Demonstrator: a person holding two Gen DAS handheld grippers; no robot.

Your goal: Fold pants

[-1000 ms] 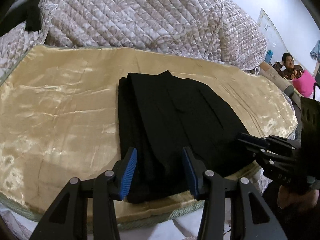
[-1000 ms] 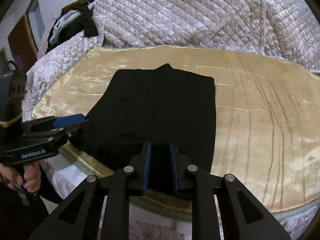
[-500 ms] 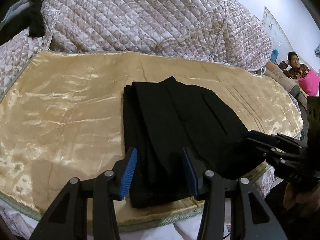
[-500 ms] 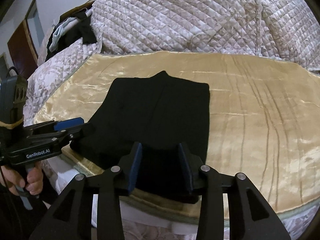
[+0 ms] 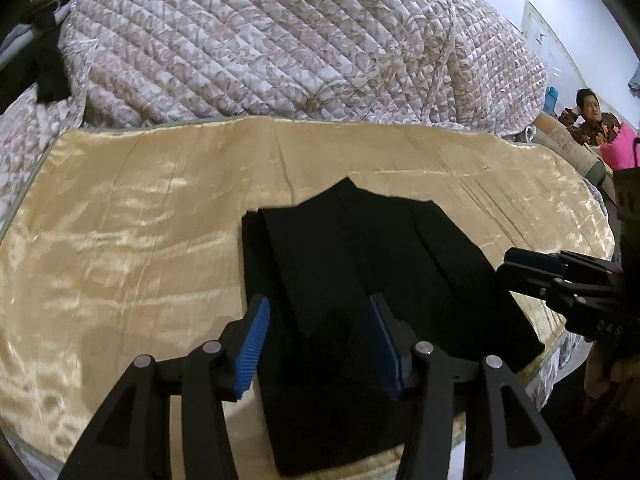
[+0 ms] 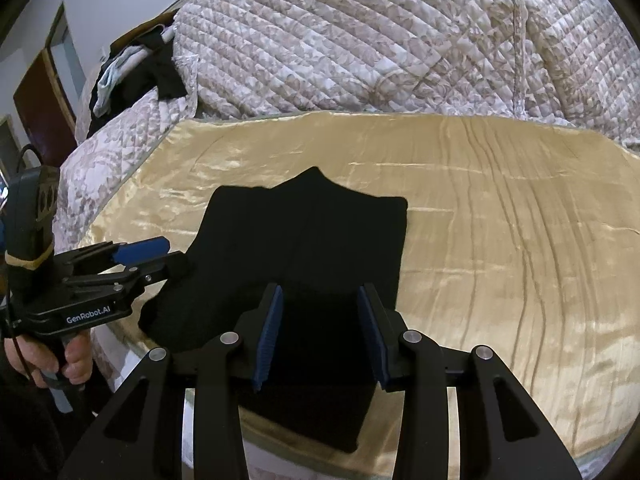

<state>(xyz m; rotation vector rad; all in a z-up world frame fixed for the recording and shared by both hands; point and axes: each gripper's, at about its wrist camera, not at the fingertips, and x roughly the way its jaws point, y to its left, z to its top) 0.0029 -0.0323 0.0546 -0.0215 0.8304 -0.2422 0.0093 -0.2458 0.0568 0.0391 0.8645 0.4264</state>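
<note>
Both grippers' fingers have drawn back, spread, above folded pants (image 5: 360, 280).

A home bedroom: a quilt (image 6: 400, 40) heaped at 12 o'clock behind a gold sheet (image 6: 500, 216), clothes (image 6: 132, 72) piled at 10 o'clock.

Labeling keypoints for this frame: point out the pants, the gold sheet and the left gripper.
pants (image 5: 352, 264): left wrist view, middle of the folded black fabric.
gold sheet (image 6: 500, 220): right wrist view, bare satin right of the pants.
left gripper (image 5: 316, 344): left wrist view, midway between its open blue-padded fingertips.
</note>
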